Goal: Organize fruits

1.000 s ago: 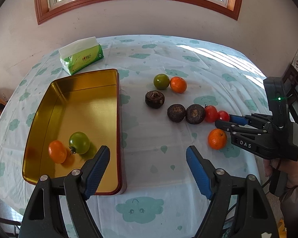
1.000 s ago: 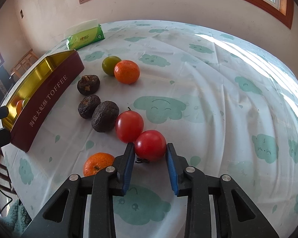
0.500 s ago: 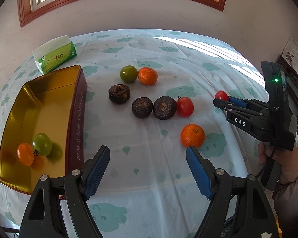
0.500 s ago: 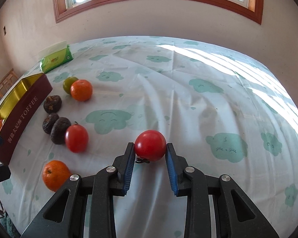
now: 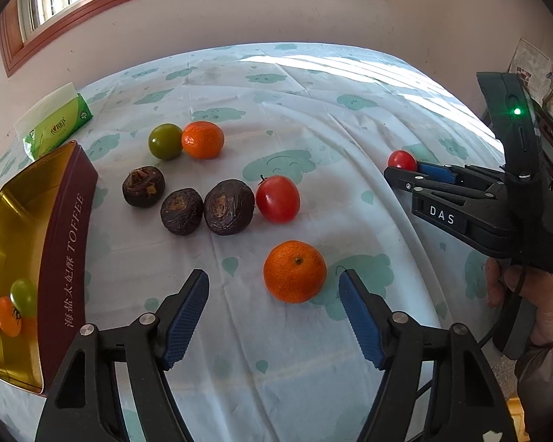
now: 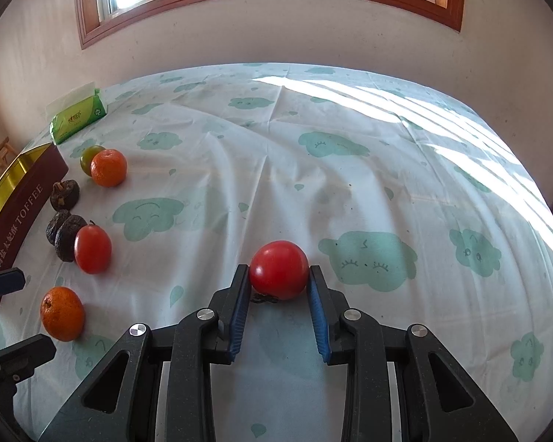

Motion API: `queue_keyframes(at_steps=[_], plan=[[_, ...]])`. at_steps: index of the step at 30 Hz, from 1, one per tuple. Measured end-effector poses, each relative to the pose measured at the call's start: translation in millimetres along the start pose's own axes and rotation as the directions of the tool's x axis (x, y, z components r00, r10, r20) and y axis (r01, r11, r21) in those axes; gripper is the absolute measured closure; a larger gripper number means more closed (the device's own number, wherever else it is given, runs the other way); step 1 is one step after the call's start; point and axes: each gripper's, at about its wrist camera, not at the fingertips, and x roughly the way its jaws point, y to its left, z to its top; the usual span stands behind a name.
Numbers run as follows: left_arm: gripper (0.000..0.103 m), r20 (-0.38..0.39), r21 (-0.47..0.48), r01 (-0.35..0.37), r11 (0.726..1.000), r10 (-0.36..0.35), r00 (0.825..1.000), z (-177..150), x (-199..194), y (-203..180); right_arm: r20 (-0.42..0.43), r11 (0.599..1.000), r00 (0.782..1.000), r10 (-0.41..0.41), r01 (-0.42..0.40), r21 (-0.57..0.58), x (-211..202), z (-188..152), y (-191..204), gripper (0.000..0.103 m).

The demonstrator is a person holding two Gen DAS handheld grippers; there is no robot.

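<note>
My right gripper (image 6: 278,276) is shut on a red tomato (image 6: 279,274), held just above the cloth; the same tomato (image 5: 402,160) shows at that gripper's tip in the left wrist view. My left gripper (image 5: 274,296) hangs with its jaws closing around the near orange (image 5: 295,270), which lies between them untouched. A second red tomato (image 5: 277,199), three dark wrinkled fruits (image 5: 184,202), a green tomato (image 5: 164,141) and another orange (image 5: 202,139) lie on the table. The gold tin (image 5: 70,228) at left holds a green and an orange fruit (image 5: 16,309).
A green tissue pack (image 5: 57,125) sits at the far left of the table. The table is covered with a cloud-print cloth (image 6: 350,184). A person's hand (image 5: 534,294) holds the right gripper's handle at the right edge. Wall and window stand behind.
The left gripper moved right and down toward the near orange and its jaws narrowed. The right gripper lifted the red tomato off the row and carried it to the right.
</note>
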Motion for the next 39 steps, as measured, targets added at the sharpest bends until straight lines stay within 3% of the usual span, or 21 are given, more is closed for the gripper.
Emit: queue_keyframes(at_steps=[4,10,14,39], plan=[[0.05,-0.023,-0.008,0.005,1.0,-0.005,1.0,2.1,9.9,-1.7,0.0,1.0,1.0,0.001,-0.001,0.0,0.6,0.1,-0.1,0.071],[0.056,-0.029,-0.01,0.014,1.0,-0.014,0.999,3.6,15.1,-4.2,0.0,1.0,1.0,0.001,-0.001,0.001,0.5,0.2,-0.4,0.071],[0.067,-0.043,-0.011,0.039,0.999,-0.039,0.998,3.8,18.5,-6.7,0.0,1.0,1.0,0.001,-0.001,0.0,0.5,0.2,-0.3,0.071],[0.07,-0.012,-0.061,0.006,0.998,-0.007,1.0,1.2,-15.7,17.5,-0.002,1.0,1.0,-0.01,0.01,-0.008,1.5,-0.2,3.2,0.071]])
